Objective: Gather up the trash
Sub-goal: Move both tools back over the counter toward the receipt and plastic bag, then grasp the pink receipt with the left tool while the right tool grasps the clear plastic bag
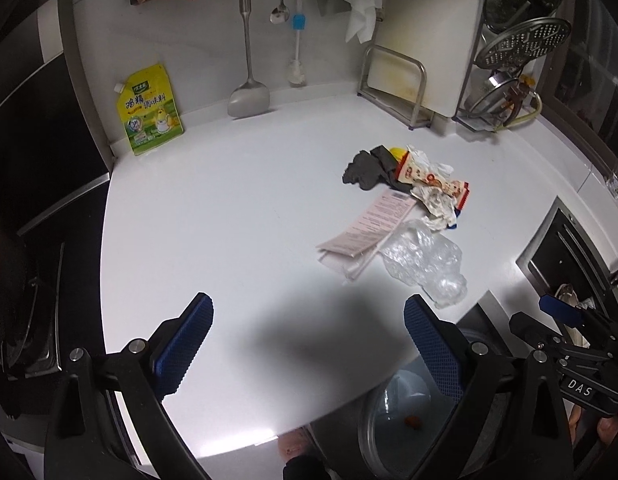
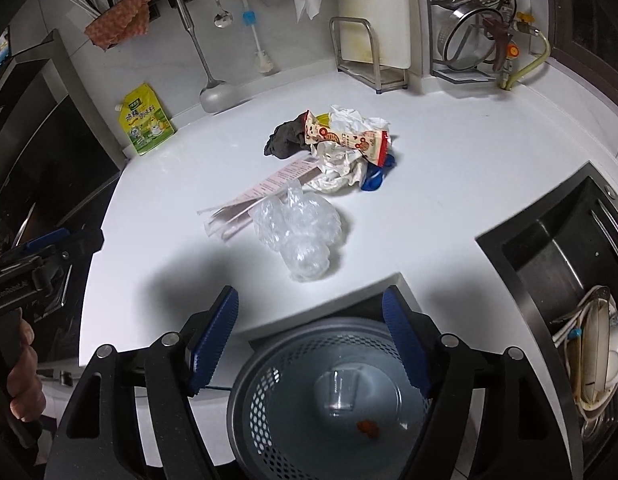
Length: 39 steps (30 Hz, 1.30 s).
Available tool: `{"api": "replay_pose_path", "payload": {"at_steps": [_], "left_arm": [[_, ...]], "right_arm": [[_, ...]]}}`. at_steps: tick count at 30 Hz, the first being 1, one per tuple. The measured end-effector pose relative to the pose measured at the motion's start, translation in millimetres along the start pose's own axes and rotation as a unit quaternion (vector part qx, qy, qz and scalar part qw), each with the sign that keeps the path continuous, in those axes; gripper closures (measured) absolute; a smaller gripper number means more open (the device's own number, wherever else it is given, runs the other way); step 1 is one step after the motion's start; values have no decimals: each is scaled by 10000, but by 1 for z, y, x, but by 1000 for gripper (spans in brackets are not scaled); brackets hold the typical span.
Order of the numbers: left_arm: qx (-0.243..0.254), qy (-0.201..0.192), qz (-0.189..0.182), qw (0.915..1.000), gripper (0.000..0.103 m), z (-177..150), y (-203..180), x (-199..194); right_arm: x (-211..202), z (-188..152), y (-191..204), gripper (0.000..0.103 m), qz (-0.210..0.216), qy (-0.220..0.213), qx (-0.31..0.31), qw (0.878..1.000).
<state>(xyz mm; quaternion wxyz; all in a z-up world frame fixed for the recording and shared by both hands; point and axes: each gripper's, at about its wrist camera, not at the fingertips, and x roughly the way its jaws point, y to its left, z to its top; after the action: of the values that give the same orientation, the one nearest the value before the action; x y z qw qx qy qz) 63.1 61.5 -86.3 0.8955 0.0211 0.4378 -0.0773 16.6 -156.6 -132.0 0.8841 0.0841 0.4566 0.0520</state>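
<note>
I see both feeds evenly lit, indoor light from overhead. White surface (image 1: 237, 216) bright, mild glare patch at near edge in left view. Soft broad shadow on surface just ahead of left hand-held gripper (image 1: 307, 344); same kind of shadow near left in right view. Crumpled clear plastic (image 2: 301, 232) throws small highlights. Strong fisheye bending, dark vignette at corners. Focus sharp centre, slight softness at rims. No motion blur noticed.
</note>
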Motion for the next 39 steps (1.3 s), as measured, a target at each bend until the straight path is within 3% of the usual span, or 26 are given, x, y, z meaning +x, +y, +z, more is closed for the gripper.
{"api": "replay_pose_path", "payload": {"at_steps": [24, 39], "left_arm": [[313, 268, -326, 9986, 8, 54, 36, 77], [492, 367, -532, 9967, 8, 60, 37, 94]], "right_arm": [[71, 42, 9, 30, -421, 172, 417, 9981], [129, 56, 24, 30, -526, 577, 7, 9969]]}}
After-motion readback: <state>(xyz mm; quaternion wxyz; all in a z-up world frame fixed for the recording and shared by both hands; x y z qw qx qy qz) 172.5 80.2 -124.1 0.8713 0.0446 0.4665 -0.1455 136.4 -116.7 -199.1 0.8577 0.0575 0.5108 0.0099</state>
